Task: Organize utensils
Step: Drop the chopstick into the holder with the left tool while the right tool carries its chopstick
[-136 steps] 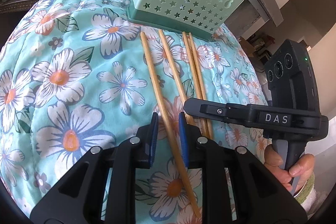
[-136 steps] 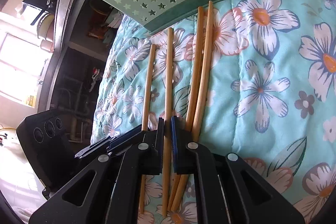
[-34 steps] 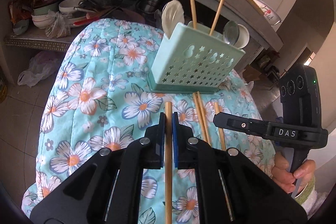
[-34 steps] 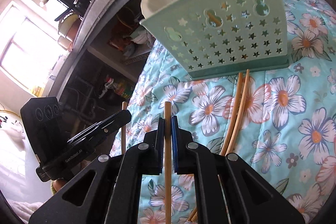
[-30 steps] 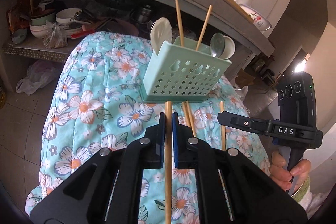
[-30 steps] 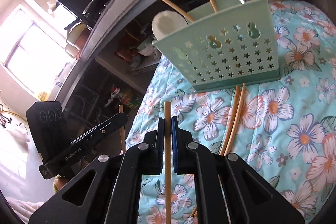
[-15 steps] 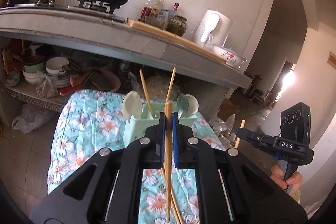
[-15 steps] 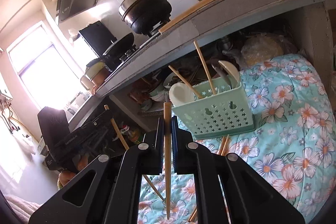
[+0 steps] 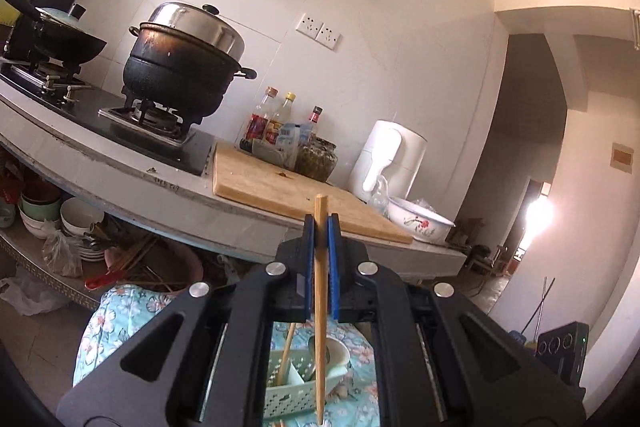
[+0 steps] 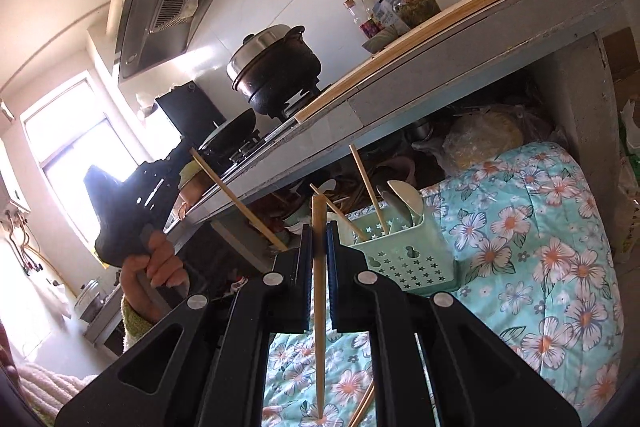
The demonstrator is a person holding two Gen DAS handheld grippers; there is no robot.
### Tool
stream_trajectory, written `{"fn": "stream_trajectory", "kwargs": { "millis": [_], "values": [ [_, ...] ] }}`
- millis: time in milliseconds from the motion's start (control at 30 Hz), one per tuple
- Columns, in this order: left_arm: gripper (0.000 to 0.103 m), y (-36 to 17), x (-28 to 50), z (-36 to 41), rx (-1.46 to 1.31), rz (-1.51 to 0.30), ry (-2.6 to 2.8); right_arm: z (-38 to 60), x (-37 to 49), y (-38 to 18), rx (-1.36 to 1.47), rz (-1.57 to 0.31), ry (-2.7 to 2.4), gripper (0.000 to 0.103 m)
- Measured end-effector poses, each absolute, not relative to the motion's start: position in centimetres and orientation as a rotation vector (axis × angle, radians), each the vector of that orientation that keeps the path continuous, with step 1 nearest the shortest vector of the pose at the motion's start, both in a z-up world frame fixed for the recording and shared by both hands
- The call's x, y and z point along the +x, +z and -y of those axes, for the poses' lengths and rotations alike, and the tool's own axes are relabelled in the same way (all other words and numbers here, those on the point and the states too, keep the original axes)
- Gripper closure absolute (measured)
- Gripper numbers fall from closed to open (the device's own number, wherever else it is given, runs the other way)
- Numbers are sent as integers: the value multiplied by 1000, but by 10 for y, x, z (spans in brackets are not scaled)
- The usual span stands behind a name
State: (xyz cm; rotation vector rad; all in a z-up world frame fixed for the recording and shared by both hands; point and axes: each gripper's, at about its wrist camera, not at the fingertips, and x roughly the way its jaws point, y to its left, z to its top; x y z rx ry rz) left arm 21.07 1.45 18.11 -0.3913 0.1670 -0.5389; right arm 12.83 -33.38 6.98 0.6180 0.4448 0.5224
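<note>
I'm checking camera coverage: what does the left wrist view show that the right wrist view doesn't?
Only the left wrist view shows the wok on the stove. Only the right wrist view shows the window and the hand holding the left gripper. Both show the green utensil basket, the black pot, and a chopstick clamped in their own jaws.

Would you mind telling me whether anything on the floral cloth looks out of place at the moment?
Yes: a loose chopstick lies on the floral cloth in front of the green utensil basket rather than standing in it. Otherwise, each tool holds one chopstick, and the basket stands upright.
</note>
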Motion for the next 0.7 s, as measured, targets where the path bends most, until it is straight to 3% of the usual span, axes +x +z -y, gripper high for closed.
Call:
{"fn": "stream_trajectory", "kwargs": {
  "millis": [433, 700],
  "values": [
    [97, 133, 286, 11, -354, -194, -420, 341, 158, 45, 637, -506, 517, 96],
    [97, 95, 299, 18, -348, -337, -437, 340, 164, 35, 641, -532, 509, 96]
  ]
}}
